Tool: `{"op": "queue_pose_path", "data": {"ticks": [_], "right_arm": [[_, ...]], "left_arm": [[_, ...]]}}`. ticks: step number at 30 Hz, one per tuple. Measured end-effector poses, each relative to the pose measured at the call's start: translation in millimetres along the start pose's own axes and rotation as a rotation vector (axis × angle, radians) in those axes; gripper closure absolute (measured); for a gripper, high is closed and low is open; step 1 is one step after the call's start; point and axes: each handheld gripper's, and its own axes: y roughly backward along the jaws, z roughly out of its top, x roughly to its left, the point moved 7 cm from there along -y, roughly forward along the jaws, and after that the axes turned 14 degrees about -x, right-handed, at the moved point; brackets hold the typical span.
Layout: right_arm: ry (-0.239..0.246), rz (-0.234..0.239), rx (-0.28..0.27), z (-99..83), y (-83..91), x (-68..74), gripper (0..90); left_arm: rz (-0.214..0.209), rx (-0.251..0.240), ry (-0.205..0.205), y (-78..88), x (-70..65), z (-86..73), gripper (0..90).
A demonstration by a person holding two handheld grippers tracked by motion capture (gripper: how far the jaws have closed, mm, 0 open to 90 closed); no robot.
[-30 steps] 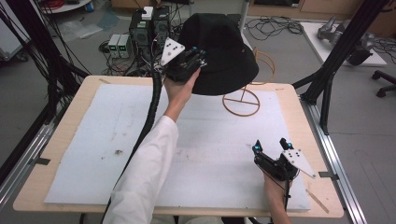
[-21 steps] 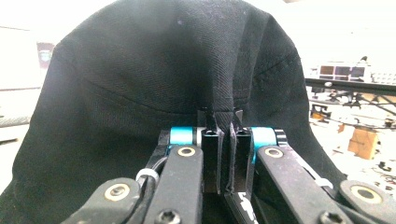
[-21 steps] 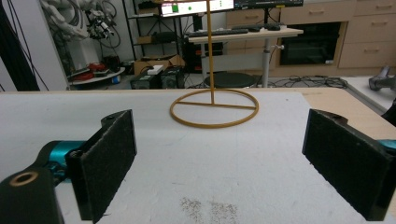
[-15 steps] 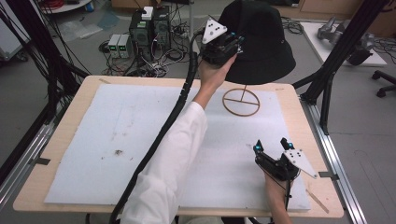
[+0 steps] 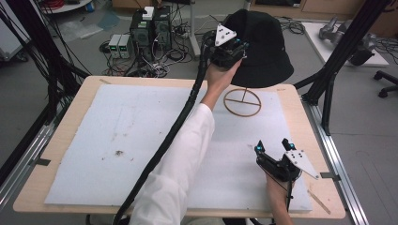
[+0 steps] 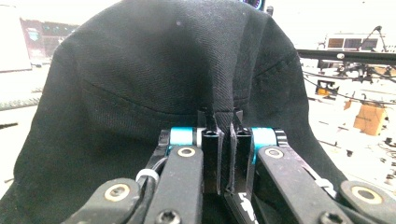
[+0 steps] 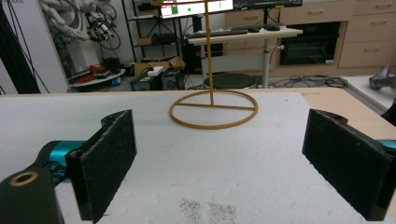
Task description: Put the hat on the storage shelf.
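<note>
A black hat (image 5: 260, 44) hangs in the air above the far right of the table (image 5: 65, 136), over a brown wire stand (image 5: 242, 101) whose ring base rests on the white mat (image 5: 141, 140). The left gripper (image 5: 231, 50), raised at the far side, has its jaws pinched tight on a fold of the hat's fabric. The right gripper (image 5: 272, 146) sits low at the near right, well apart from the stand, jaws spread wide with nothing between them.
</note>
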Motion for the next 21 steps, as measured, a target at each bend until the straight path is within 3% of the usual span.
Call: {"op": "queue_pose_path", "data": {"ticks": [5, 13, 21], "right_arm": [[0.006, 0.002, -0.001, 0.3, 0.7, 0.3, 9.0], [0.001, -0.002, 0.002, -0.2, 2.0, -0.3, 9.0], [0.010, 0.008, -0.006, 0.7, 2.2, -0.7, 9.0]], "left_arm": [[-0.021, 0.030, 0.004, -3.3, -5.9, -13.0, 86.5], [-0.019, 0.079, -0.031, -6.3, -9.2, -36.4, 86.4], [-0.004, 0.118, -0.008, -9.5, -11.3, -59.4, 86.4]]}}
